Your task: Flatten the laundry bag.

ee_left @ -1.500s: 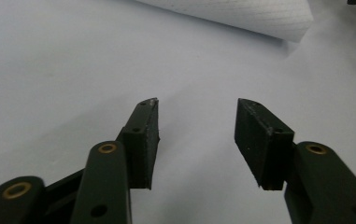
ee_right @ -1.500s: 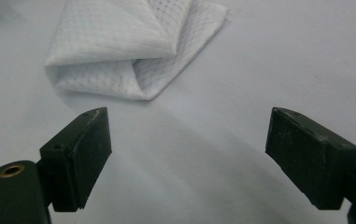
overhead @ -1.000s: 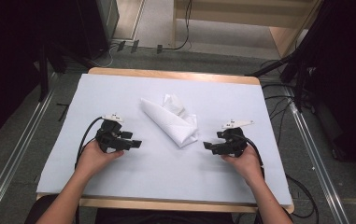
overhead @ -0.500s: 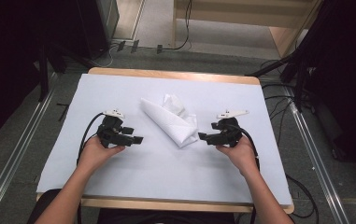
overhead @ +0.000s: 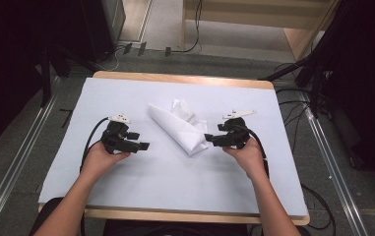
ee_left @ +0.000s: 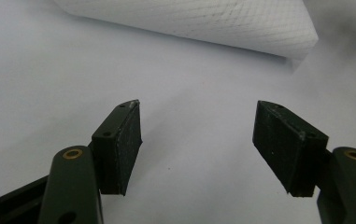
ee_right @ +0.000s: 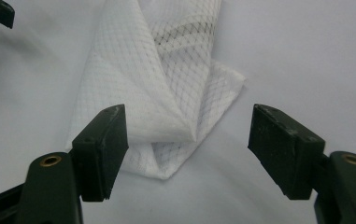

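Both tongs were spread wide and empty: your right gripper point(overhead: 209, 139) sat just beside the folded mesh cloth point(overhead: 177, 127), whose long axis ran diagonally mid-table, while your left gripper point(overhead: 143, 146) stood farther off.

A wooden table point(overhead: 185, 77) covered by a pale sheet point(overhead: 126, 88) stands on a grey carpeted floor point(overhead: 22, 147). Metal rails point(overhead: 13, 169) run along the floor on both sides of it. Beyond the far edge, black cables point(overhead: 195, 29) trail past light wooden furniture point(overhead: 293, 29). Dark cabinets point(overhead: 37, 34) and dark curtains point(overhead: 367, 73) flank the scene.
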A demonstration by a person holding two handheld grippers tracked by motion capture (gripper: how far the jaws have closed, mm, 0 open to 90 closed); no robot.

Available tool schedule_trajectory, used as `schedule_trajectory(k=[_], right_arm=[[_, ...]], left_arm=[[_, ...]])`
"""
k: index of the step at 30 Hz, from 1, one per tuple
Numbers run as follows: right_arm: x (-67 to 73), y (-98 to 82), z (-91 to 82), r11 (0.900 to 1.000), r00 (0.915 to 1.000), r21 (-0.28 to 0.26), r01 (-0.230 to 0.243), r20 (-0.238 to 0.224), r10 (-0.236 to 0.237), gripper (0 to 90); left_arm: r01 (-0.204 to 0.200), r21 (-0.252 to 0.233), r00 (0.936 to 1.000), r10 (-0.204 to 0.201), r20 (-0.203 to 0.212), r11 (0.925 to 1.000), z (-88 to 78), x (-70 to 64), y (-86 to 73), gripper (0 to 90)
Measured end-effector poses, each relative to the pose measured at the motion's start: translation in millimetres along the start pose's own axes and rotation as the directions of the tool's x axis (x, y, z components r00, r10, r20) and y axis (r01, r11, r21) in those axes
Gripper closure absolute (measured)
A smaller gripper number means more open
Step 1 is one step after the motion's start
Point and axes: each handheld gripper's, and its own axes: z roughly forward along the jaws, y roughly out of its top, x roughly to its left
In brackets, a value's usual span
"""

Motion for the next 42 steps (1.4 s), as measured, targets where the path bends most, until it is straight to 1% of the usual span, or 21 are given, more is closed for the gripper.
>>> schedule_trajectory(k=[2, 3, 6, 8, 9, 11, 13, 14, 15, 16, 17, 20, 21, 23, 26, 27, 28, 31, 36, 39, 42], right_arm=[[-0.5, -3.9, 2.1, 1.0, 1.0, 0.015, -0.005, 0.0, 0.005, 30.1], [-0.7, -5.8, 3.4, 1.0, 1.0, 0.02, -0.003, -0.001, 0.003, 30.6], [-2.3, -9.6, 6.1, 0.999, 0.9999, 0.034, -0.006, -0.008, 0.007, 33.2], [-3.9, -10.9, 6.4, 0.999, 0.9999, 0.03, -0.013, -0.002, 0.013, 35.0], [-4.6, -10.9, 6.2, 0.999, 0.9999, 0.03, -0.017, 0.0, 0.017, 35.6], [-6.8, -10.9, 6.1, 1.0, 0.9997, 0.021, -0.022, 0.006, 0.022, 38.0], [-9.2, -10.7, 6.3, 0.999, 0.9994, 0.013, -0.032, 0.015, 0.032, 41.3], [-10.7, -10.7, 6.6, 0.999, 0.9993, 0.012, -0.037, 0.012, 0.036, 43.5], [-13.6, -10.6, 7.4, 0.999, 0.9991, 0.017, -0.04, 0.015, 0.04, 50.3], [-13.6, -10.6, 7.4, 0.999, 0.9991, 0.017, -0.04, 0.015, 0.04, 50.3], [-14.4, -10.4, 8.0, 0.999, 0.9989, 0.017, -0.045, 0.018, 0.044, 52.7], [-16.9, -9.9, 10.4, 0.997, 0.9974, 0.02, -0.071, 0.014, 0.07, 65.1], [-17.4, -9.8, 11.2, 0.997, 0.9972, 0.028, -0.075, 0.007, 0.075, 67.9], [-17.7, -9.1, 13.4, 0.997, 0.9973, 0.038, -0.073, 0.007, 0.073, 75.5], [-18.2, -8.3, 16.1, 0.996, 0.9975, 0.052, -0.071, 0.007, 0.07, 83.4], [-18.7, -8.3, 17.4, 0.995, 0.9971, 0.056, -0.076, 0.003, 0.076, 86.0], [-19.7, -8.5, 18.9, 0.995, 0.9967, 0.061, -0.08, -0.01, 0.08, 88.1], [-19.9, -9.6, 24.3, 0.991, 0.9954, 0.096, -0.088, -0.028, 0.091, 90.0], [-18.2, -12.5, 29.1, 0.986, 0.9963, 0.147, -0.076, -0.027, 0.081, 90.0], [-17.4, -13.7, 31.4, 0.985, 0.9965, 0.158, -0.07, -0.034, 0.076, 90.0], [-17.2, -14.2, 32.3, 0.984, 0.9974, 0.17, -0.061, -0.028, 0.067, 90.0]], left_arm=[[0.021, 0.018, 0.9997, -0.022, 0.011, 0.9996, 0.0, 1.1, 0.9, 35.7], [0.023, 0.019, 0.9996, -0.023, 0.013, 0.9996, 0.1, 1.1, 1.3, 36.3], [0.002, 0.018, 1.0, -0.002, 0.003, 0.9998, -0.5, 0.3, 1.6, 36.3], [0.002, 0.02, 1.0, -0.002, 0.001, 0.9998, -0.8, 1.1, 1.1, 36.7], [0.008, 0.022, 1.0, -0.008, -0.003, 0.9997, -1.0, 1.3, 0.7, 36.7], [0.006, 0.024, 1.0, -0.006, -0.008, 0.9997, -1.0, 2.2, -0.1, 36.7], [0.012, 0.022, 0.9999, -0.012, -0.01, 0.9997, -1.4, 2.5, -0.9, 36.7], [0.012, 0.021, 0.9999, -0.012, -0.009, 0.9997, -2.0, 2.6, -1.3, 36.7], [0.008, 0.02, 0.9999, -0.008, -0.011, 0.9998, -2.9, 2.5, -1.8, 36.6], [0.007, 0.019, 0.9999, -0.007, -0.013, 0.9998, -3.4, 2.3, -2.2, 36.6], [0.008, 0.017, 0.9999, -0.008, -0.015, 0.9998, -4.0, 2.1, -2.7, 36.7], [0.013, 0.016, 0.9997, -0.013, -0.022, 0.9998, -5.7, 2.3, -4.7, 36.7], [0.013, 0.017, 0.9996, -0.013, -0.024, 0.9998, -6.3, 2.5, -5.5, 36.6], [0.017, 0.018, 0.9995, -0.016, -0.027, 0.9997, -7.4, 2.5, -6.7, 36.6], [0.019, 0.018, 0.9993, -0.018, -0.034, 0.9997, -9.1, 2.9, -8.6, 36.6], [0.018, 0.02, 0.9992, -0.017, -0.035, 0.9996, -9.7, 3.3, -9.1, 36.6], [0.018, 0.02, 0.9991, -0.017, -0.039, 0.9996, -10.3, 3.5, -9.6, 36.6], [0.024, 0.018, 0.9987, -0.024, -0.045, 0.9995, -11.9, 4.3, -11.2, 36.6], [0.028, 0.023, 0.9979, -0.027, -0.059, 0.9993, -14.4, 6.1, -13.9, 36.6], [0.035, 0.016, 0.9975, -0.034, -0.062, 0.9993, -14.6, 6.6, -14.4, 36.6], [0.033, 0.016, 0.9974, -0.032, -0.065, 0.9993, -14.8, 6.6, -14.4, 36.6]])
